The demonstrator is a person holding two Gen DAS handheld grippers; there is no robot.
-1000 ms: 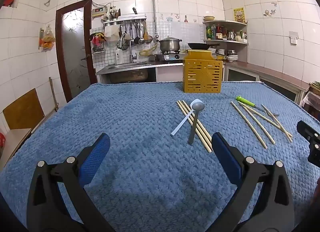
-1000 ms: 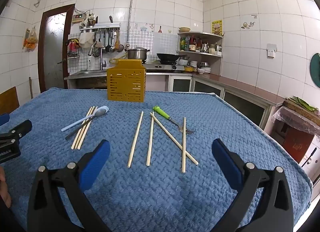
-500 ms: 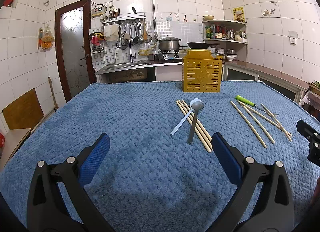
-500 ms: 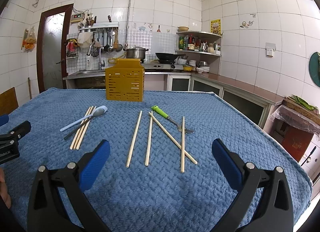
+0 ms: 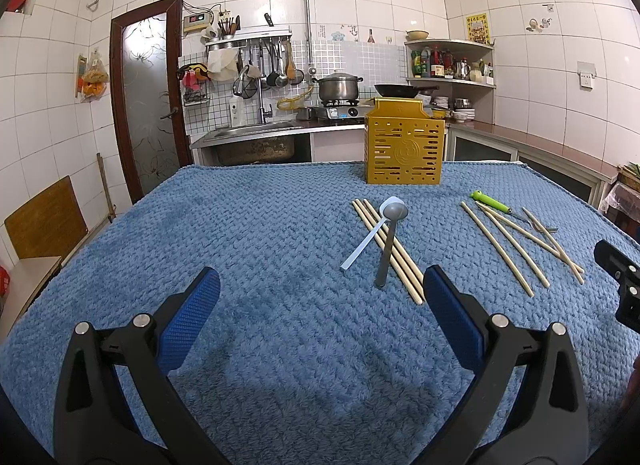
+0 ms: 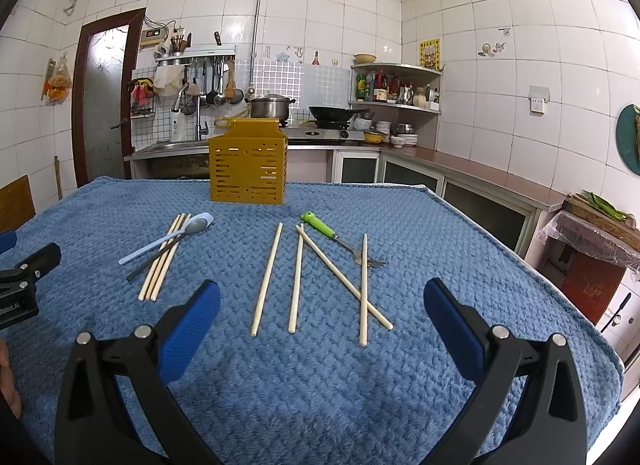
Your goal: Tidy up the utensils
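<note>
On your blue cloth: seven chopsticks, three bundled and four loose; two spoons; one green-handled fork; one yellow holder.

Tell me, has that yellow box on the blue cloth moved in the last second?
No. The yellow box stands where it did on the blue cloth, in front of the sink counter; only the camera drifted slightly.
</note>
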